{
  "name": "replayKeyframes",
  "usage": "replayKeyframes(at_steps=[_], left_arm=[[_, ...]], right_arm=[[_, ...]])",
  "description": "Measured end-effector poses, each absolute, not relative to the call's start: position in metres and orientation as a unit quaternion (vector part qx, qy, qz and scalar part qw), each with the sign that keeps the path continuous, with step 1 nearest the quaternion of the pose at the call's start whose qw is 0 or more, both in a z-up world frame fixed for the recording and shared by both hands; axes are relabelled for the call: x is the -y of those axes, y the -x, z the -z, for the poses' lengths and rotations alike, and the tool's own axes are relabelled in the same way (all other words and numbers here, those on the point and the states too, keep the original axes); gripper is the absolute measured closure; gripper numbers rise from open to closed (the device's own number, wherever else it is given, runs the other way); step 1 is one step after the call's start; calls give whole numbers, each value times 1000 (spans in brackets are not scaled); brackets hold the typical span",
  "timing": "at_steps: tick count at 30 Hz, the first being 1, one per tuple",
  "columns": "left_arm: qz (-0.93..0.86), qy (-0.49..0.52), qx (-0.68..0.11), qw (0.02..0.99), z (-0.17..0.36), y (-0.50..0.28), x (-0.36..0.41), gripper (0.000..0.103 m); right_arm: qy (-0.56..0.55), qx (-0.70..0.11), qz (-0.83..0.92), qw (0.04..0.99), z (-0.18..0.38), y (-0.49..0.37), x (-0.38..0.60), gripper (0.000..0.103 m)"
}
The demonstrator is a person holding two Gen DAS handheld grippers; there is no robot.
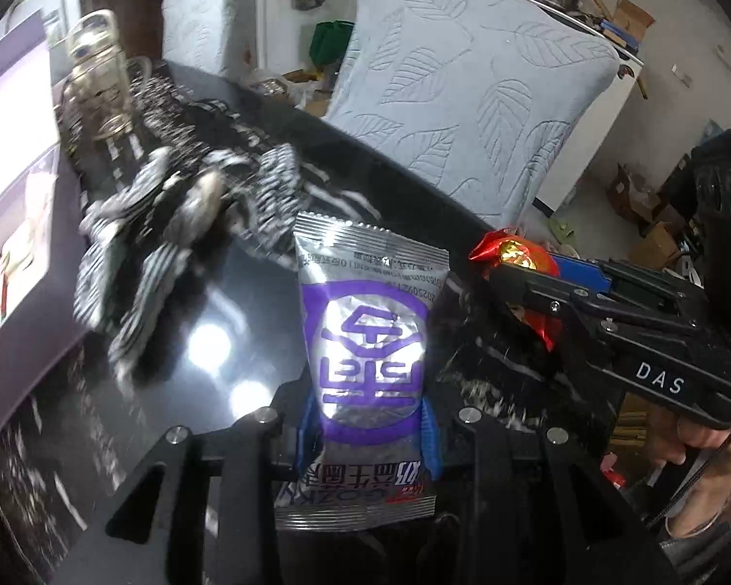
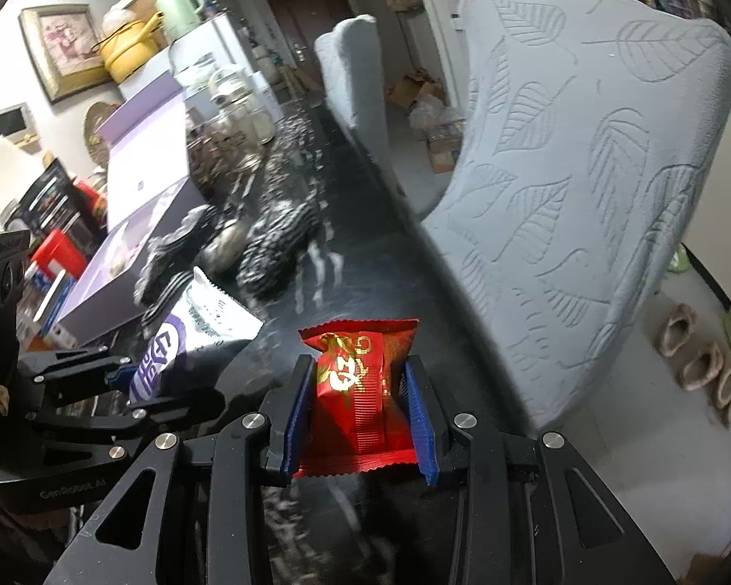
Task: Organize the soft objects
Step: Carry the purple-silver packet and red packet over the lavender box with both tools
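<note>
1. The left gripper (image 1: 368, 434) is clamped on a silver foil snack packet with a purple ring emblem (image 1: 365, 356); its blue finger pads (image 1: 431, 431) press the packet's two long edges. The packet's long axis runs straight ahead along the fingers, one crimped end toward the camera and the other pointing away over the glossy black table (image 1: 209, 341). In the right wrist view the same packet (image 2: 190, 336) sticks out of the left gripper (image 2: 126, 380), slanting up and to the right.

2. The right gripper (image 2: 360, 414) is closed on a red foil snack packet with gold lettering (image 2: 360, 390), blue pads (image 2: 421, 414) against both sides. This packet also lies lengthwise along the fingers, its serrated far end fanned out past the fingertips. From the left wrist view the red packet (image 1: 516, 253) shows at the tip of the right gripper (image 1: 521, 282), just right of the silver one.

3. Both packets are held above the table, not resting on it.

4. Farther along the table lies a blurred heap of black-and-white striped soft items (image 1: 170, 224).

5. Left of the heap sits a lilac and white flat box (image 2: 141, 185).

6. Beyond the table edge stand two chair backs in pale blue leaf-embossed covers (image 2: 585, 170).
</note>
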State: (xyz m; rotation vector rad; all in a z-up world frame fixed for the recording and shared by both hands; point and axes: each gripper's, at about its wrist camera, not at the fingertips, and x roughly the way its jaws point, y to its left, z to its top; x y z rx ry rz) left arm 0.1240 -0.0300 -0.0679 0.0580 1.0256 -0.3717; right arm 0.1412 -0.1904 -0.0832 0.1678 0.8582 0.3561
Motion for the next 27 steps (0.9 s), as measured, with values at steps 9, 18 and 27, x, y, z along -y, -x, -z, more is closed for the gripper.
replayKeyframes(at_steps=[9, 18, 27], left_arm=[[147, 15, -481, 864, 67, -89, -15, 69], [108, 52, -455, 883, 53, -63, -66, 69], [77, 75, -415, 903, 29, -50, -112, 69]], right_arm=[[-60, -419, -243, 873, 83, -123, 139, 68], [-38, -423, -304, 853, 80, -113, 81, 67], [-9, -394, -368, 842, 54, -106, 26, 67]])
